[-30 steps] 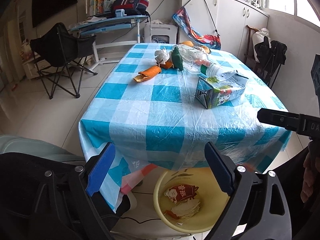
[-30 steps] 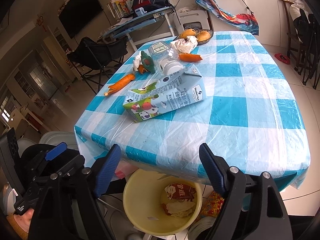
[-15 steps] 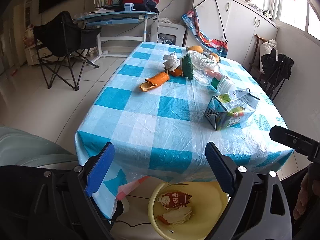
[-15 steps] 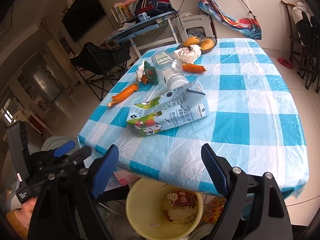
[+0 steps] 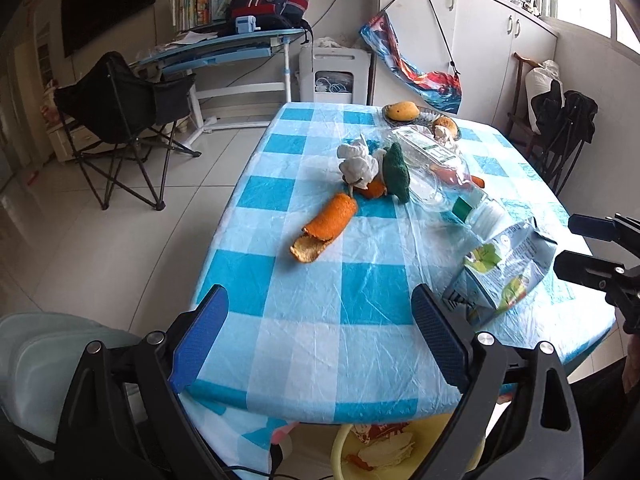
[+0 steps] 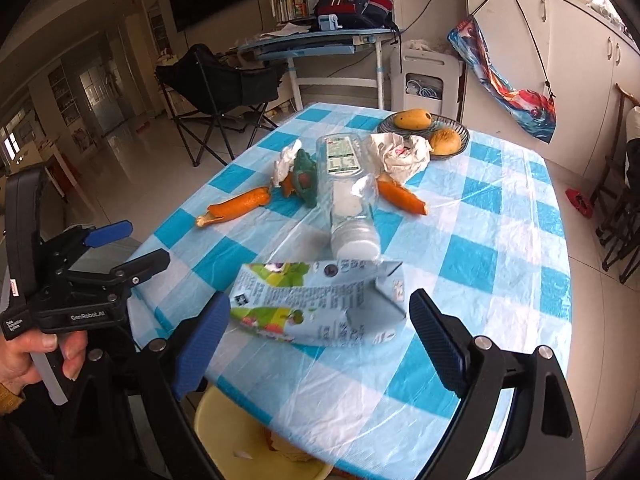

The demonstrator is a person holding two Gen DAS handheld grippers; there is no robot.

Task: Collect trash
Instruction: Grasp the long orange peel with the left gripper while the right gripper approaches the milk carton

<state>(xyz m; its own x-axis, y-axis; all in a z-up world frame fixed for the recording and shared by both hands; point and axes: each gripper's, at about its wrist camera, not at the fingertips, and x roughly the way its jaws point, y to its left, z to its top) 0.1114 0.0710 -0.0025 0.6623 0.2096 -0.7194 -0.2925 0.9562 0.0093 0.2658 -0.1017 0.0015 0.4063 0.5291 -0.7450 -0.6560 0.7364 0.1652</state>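
A flattened milk carton (image 6: 316, 304) lies near the front edge of the blue-checked table (image 6: 472, 264). My right gripper (image 6: 318, 340) hovers just short of it, its jaws opening; the carton shows between the fingertips, untouched by the pads. Behind the carton lie a clear plastic bottle (image 6: 346, 192), orange peels (image 6: 236, 206), a green scrap (image 6: 304, 178) and crumpled paper (image 6: 396, 152). My left gripper (image 5: 320, 340) is open and empty over the table's near corner, short of the long peel (image 5: 326, 226). The yellow bin (image 5: 384, 448) sits under the table edge with trash in it.
A fruit basket (image 6: 424, 124) with mangoes stands at the table's far end. A black folding chair (image 5: 124, 120) and a desk (image 5: 224, 48) are beyond on the left, and dark chairs (image 5: 564, 120) on the right. A hand (image 6: 24, 356) grips the left tool.
Both grippers have risen and moved forward over the table's front edge, so the bin has dropped to the bottom of both views. The right gripper has rolled and its jaws stand wider.
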